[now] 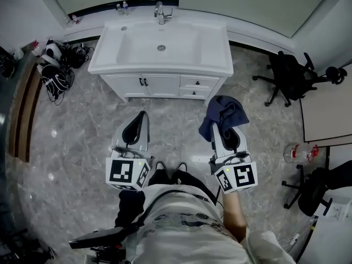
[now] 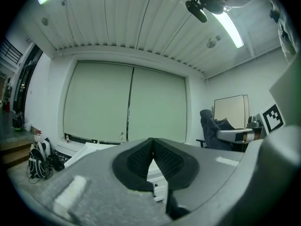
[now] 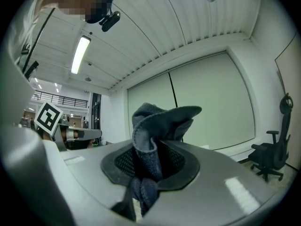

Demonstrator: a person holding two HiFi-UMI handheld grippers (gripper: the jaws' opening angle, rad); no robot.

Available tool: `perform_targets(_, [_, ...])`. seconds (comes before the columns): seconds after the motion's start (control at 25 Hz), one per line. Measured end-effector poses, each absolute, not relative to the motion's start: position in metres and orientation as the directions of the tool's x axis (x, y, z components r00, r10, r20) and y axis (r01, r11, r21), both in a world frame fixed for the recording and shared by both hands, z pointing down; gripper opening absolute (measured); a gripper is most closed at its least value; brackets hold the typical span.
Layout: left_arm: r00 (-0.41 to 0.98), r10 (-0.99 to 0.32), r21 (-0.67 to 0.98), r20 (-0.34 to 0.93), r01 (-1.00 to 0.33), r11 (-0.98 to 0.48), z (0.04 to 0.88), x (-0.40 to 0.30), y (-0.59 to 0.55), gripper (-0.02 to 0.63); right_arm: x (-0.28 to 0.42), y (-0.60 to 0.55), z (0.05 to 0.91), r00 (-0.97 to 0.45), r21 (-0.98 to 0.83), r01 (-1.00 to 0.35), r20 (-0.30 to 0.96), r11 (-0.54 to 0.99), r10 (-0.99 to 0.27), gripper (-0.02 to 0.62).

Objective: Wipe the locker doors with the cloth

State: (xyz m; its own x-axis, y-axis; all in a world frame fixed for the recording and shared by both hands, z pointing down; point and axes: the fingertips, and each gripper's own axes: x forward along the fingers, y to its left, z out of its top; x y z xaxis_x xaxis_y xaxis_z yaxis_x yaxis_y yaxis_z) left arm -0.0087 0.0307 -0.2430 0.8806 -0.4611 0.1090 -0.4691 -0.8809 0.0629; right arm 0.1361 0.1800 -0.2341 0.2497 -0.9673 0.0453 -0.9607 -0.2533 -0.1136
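A: What is nearest?
B: The person's black shoes (image 1: pixel 169 170) on a grey marbled floor (image 1: pixel 82 136), with a gripper held out level on each side.
A: How does the left gripper (image 2: pixel 153 142) stand?
B: Its jaws are pressed together, pad against pad, and nothing sits between them.
A: And the right gripper (image 3: pixel 155 147)?
B: It is clamped on the dark blue cloth (image 3: pixel 155 121). The cloth is bunched between the pads. One fold stands up above the jaws and a tail hangs below them.
A: Where is the cloth in the room?
B: In the air over the floor, well apart from the furniture ahead.
A: What is ahead?
B: A white vanity cabinet (image 1: pixel 165 84), doors and drawers closed, with a basin (image 1: pixel 137 45) and a chrome tap (image 1: pixel 160 12). Bags (image 1: pixel 55 73) lie on the floor to its left. A black office chair (image 1: pixel 289 76) stands to its right, and a plastic bottle (image 1: pixel 300 152) lies nearer on that side.
A: And farthest?
B: Two tall pale green panels (image 2: pixel 129 102) on the wall behind the basin.
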Motion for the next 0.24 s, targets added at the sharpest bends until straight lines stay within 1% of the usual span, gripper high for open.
perform_targets(0.24, [0.880,-0.462,0.065,0.108,-0.470,-0.880,-0.2441,-0.0060,0.0260,0.002,0.1392,0.1753,-0.2374,0.249,-0.100,-0.963,0.033,-0.251,-0.968,0.091])
